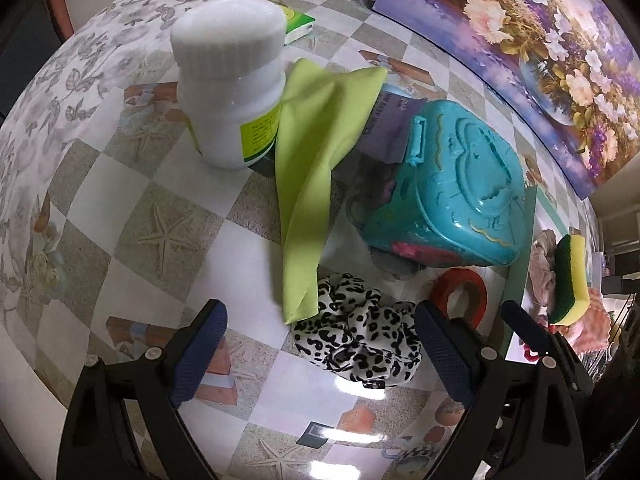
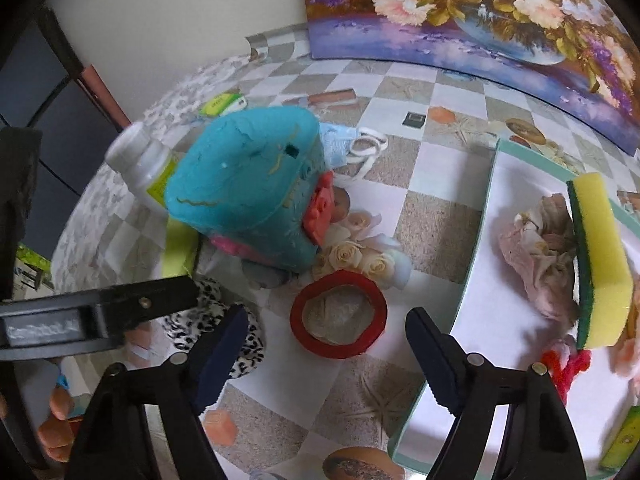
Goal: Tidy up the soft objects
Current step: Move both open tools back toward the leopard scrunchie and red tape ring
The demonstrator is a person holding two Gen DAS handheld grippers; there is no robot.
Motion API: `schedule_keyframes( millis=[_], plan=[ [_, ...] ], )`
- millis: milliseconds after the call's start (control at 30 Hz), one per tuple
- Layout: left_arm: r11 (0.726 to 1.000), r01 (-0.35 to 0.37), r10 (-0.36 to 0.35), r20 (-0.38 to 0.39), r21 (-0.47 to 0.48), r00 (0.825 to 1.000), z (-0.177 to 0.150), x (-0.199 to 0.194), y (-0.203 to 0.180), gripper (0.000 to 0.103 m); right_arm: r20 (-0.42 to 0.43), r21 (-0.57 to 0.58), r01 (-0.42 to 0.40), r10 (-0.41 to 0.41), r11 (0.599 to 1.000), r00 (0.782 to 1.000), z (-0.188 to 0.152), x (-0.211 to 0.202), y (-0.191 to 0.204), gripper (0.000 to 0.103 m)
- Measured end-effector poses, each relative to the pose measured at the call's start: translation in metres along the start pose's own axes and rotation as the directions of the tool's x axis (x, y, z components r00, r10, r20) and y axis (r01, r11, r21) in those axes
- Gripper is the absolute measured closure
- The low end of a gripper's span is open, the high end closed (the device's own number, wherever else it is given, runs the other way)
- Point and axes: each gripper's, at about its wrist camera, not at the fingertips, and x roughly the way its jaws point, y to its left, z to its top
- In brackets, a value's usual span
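A leopard-print scrunchie [image 1: 360, 344] lies on the table between the fingers of my open left gripper [image 1: 320, 336]. A lime-green cloth [image 1: 316, 168] stretches from the scrunchie up to a white jar [image 1: 230, 80]. The scrunchie also shows in the right wrist view [image 2: 224, 332], left of my open, empty right gripper [image 2: 326, 340]. A green-rimmed white tray [image 2: 480, 248] on the right holds a yellow-green sponge [image 2: 596, 264], a crumpled pink cloth [image 2: 536, 248] and a red fuzzy item [image 2: 568, 364].
A teal plastic toy case [image 1: 452, 184] lies tilted beside the green cloth. A red tape ring [image 2: 340, 312] lies in front of the right gripper. A flower painting [image 2: 480, 20] leans on the back wall. A small green box [image 1: 298, 26] sits behind the jar.
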Motion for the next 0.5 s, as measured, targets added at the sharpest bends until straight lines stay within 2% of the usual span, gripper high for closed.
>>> schedule_keyframes(
  millis=[500],
  plan=[
    [1.000, -0.016, 0.016, -0.004, -0.019, 1.000, 0.003, 0.003, 0.009, 0.008, -0.033, -0.068, 0.073, -0.075, 0.995, 0.997, -0.001, 0.023, 0.009, 0.026]
  ],
)
